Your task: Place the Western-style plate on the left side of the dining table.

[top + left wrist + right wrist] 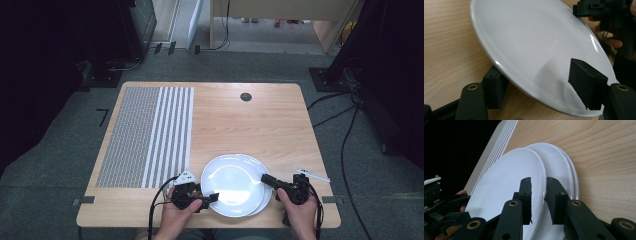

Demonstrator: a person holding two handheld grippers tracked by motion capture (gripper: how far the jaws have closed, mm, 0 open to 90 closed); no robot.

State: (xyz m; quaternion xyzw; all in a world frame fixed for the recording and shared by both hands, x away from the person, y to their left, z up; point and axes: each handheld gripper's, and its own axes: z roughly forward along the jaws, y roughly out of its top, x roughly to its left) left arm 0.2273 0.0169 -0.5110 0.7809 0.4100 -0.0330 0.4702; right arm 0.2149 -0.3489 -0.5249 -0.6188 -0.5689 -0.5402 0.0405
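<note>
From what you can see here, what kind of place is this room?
Probably a lab or recording workspace, not a home: a bare wooden table on grey carpet, loose cables across the floor, and dark equipment stands around it.

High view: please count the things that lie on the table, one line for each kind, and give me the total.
White plates: 2, the upper plate over the lower plate
Striped placemat: 1
Black round grommet: 1
Small white strip-like item: 1
Total: 5
</note>
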